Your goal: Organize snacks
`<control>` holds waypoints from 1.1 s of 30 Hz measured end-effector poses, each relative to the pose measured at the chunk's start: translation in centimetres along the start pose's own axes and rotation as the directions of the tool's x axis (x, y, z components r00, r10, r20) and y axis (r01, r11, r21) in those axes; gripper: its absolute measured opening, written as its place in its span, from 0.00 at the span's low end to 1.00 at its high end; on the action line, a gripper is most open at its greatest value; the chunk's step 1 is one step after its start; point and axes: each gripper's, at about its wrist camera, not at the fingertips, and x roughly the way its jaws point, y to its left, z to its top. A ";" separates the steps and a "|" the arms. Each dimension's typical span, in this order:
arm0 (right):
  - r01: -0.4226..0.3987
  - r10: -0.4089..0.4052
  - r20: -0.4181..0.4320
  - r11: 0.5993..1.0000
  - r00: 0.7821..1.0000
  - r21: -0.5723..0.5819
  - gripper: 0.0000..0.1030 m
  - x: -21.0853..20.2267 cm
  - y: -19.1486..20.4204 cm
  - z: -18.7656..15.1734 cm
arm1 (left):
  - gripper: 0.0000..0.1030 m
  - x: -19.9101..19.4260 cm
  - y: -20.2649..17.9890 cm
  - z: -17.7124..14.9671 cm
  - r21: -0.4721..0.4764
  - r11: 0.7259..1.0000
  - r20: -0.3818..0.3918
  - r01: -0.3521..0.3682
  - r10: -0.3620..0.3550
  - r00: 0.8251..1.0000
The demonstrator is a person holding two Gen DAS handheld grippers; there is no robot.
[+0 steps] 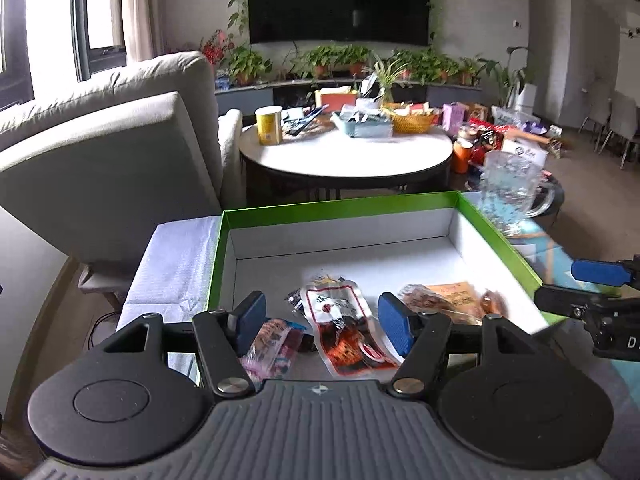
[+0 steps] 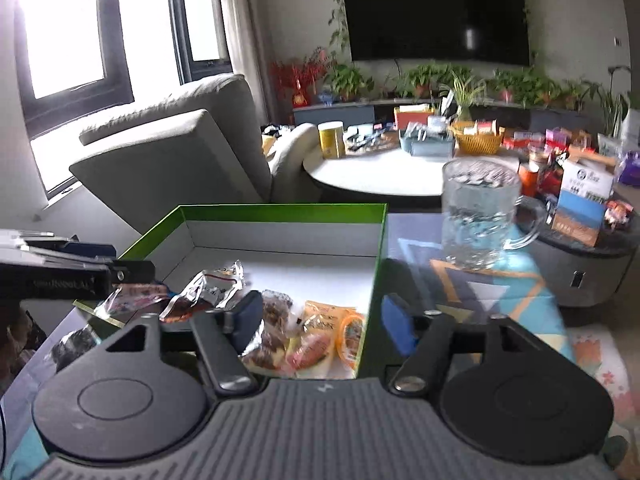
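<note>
A green-rimmed white box [image 1: 340, 203] sits on the table in front of me; it also shows in the right wrist view [image 2: 280, 213]. Several snack packets lie in its near part: a red and black packet [image 1: 344, 332], a pink one [image 1: 272, 346], and orange and brown ones [image 1: 448, 300] [image 2: 320, 340]. My left gripper [image 1: 322, 322] is open above the near packets and holds nothing. My right gripper [image 2: 322, 322] is open over the box's right wall and holds nothing. The right gripper's finger [image 1: 596, 272] shows at the left view's right edge.
A glass mug [image 2: 480, 216] stands on the patterned cloth right of the box. A white cloth [image 1: 176, 264] lies left of it. A grey sofa [image 1: 100, 152] is at left. A round table [image 1: 344, 152] with a yellow tin and baskets stands behind.
</note>
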 end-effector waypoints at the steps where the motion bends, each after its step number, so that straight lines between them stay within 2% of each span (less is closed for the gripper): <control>1: 0.005 -0.005 0.001 1.000 1.000 -0.008 0.71 -0.6 -0.2 -0.3 | 0.58 -0.6 -0.1 -0.2 0.003 1.000 0.006 0.010 -0.010 1.000; 5: 0.023 -0.024 -0.029 0.999 0.999 -0.031 0.72 -2.7 -0.8 -1.7 | 0.58 -2.8 -0.6 -1.5 0.032 0.997 0.014 0.075 -0.075 0.997; 8: 0.008 -0.009 -0.081 1.000 0.997 -0.018 0.76 -2.9 -0.9 -2.8 | 0.58 -3.7 -1.3 -3.2 0.085 0.986 -0.013 0.140 -0.140 0.990; 12: -0.020 0.017 -0.153 1.000 0.988 -0.018 0.76 -2.4 -0.3 -4.3 | 0.58 -3.5 -1.9 -4.9 0.121 0.984 -0.059 0.132 -0.126 0.990; 17: -0.083 0.076 -0.198 0.996 0.977 -0.030 0.76 -2.5 0.8 -5.6 | 0.58 -3.2 -1.2 -5.7 0.046 0.983 -0.099 0.176 -0.171 0.980; 22: -0.194 0.159 -0.253 0.973 0.954 -0.122 0.77 -2.5 2.6 -6.8 | 0.58 -2.6 -0.9 -6.5 0.037 0.990 -0.123 0.139 -0.133 0.983; 26: -0.264 0.192 -0.305 0.939 0.933 -0.218 0.77 -1.8 4.5 -7.9 | 0.58 -2.6 -0.7 -6.3 0.004 0.987 -0.114 0.158 -0.156 0.981; 29: -0.254 0.166 -0.308 0.928 0.937 -0.272 0.77 -1.5 5.4 -8.2 | 0.58 -2.6 -0.9 -6.3 0.007 0.988 -0.112 0.156 -0.154 0.982; 33: -0.235 0.163 -0.283 0.942 0.945 -0.240 0.77 -1.9 4.6 -7.8 | 0.58 -2.5 -1.0 -6.4 0.006 0.985 -0.119 0.173 -0.171 0.978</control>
